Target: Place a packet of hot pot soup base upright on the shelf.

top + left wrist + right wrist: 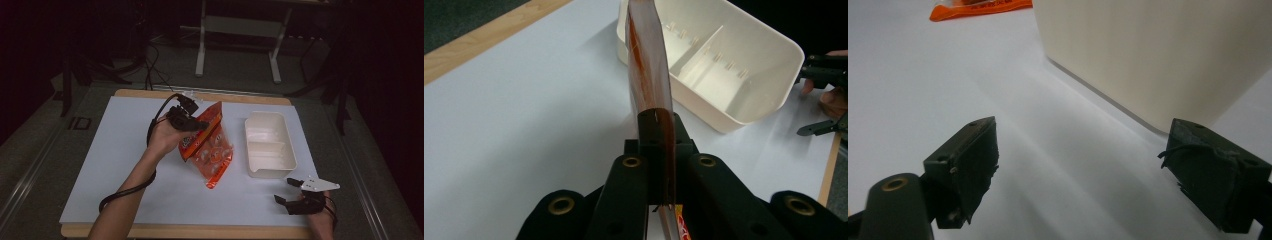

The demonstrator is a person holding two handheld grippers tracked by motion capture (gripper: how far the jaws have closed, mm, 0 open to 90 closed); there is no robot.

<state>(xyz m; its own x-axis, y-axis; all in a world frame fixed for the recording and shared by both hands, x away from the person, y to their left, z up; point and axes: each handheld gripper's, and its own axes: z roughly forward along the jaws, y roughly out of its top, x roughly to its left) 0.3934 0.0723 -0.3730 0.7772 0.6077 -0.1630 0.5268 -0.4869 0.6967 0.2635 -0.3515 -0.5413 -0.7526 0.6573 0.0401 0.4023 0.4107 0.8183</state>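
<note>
Left gripper (192, 121) jaws clamped on top edge of orange snack bag (210, 150); bag hangs mid-surface, lower end touching surface, long axis running toward near edge. Cream divided container (287, 145) just beside, toward right edge. Right gripper (290, 192) near-right corner, jaws spread, empty, nearer container.

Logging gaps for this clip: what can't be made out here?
- Orange snack bag: print too small in the high view; edge-on in the left gripper view.
- Left gripper: fingers hide the bag's pinched edge.
- Cream divided container: top cut off in the right gripper view.
</note>
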